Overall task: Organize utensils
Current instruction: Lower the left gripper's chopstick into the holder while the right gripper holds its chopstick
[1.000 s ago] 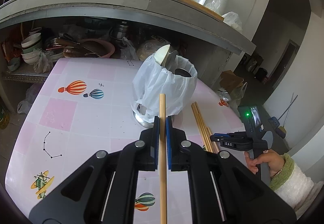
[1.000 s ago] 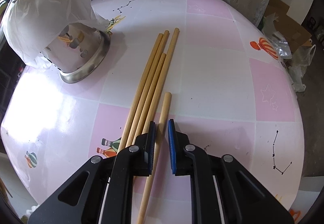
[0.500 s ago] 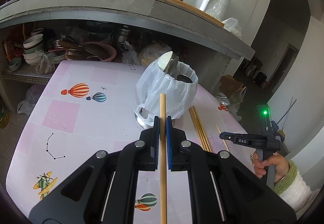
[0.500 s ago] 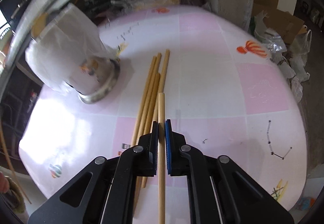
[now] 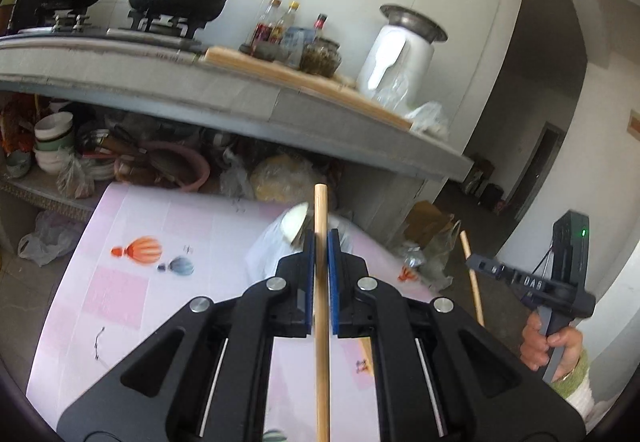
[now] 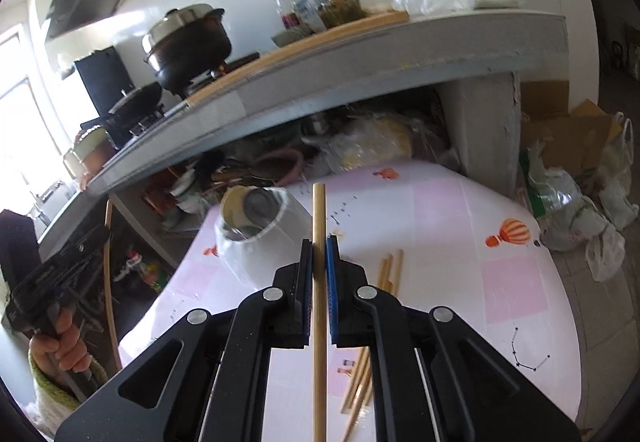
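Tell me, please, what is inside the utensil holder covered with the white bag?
In the utensil holder, a pale spoon-like bowl and a metal piece show above the rim. Everything deeper is hidden by the white bag.

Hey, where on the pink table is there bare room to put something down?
The table is bare on its right side, between the loose chopsticks and the right edge near the orange balloon print. In the left view, the stretch left of the bag-wrapped holder is also bare. It is crowded around the holder and chopsticks.
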Available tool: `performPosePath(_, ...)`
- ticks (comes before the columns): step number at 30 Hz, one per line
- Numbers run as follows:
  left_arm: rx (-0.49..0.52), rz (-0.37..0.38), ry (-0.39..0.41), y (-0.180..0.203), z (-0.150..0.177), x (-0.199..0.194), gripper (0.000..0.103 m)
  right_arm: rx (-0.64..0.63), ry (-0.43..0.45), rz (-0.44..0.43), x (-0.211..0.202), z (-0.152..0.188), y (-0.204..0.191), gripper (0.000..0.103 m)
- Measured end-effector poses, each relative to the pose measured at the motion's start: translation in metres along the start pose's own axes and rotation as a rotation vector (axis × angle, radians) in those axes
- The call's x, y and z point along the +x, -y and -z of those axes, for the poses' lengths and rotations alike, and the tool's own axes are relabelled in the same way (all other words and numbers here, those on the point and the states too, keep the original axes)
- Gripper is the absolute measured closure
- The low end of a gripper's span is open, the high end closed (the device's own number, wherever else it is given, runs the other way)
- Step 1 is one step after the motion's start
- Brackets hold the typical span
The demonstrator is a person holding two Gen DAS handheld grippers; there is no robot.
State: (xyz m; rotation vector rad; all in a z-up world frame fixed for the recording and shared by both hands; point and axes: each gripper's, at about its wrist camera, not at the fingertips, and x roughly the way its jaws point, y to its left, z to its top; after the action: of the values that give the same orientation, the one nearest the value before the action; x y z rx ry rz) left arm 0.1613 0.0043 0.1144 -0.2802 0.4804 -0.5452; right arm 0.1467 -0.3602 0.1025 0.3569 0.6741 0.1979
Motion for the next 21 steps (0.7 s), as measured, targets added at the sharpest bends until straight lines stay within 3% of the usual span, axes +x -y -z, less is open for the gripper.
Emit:
performPosePath(13,0.015,0.142,0.274,0.04,-0.113,0.044,0.098,0.009,-0.033,-0.068,0.017,0.009,-0.008,0.096)
performPosePath(17,-0.011,0.172,0.32,0.046,-0.132,0.074,0.098,0.026,-0.046,-0.071,0.025,0.009,0.0,0.096)
performPosePath(21,-0.014,0.156,0.345,0.049,-0.132,0.111,0.098,0.039,-0.057,-0.064,0.033,0.007,0.008,0.096)
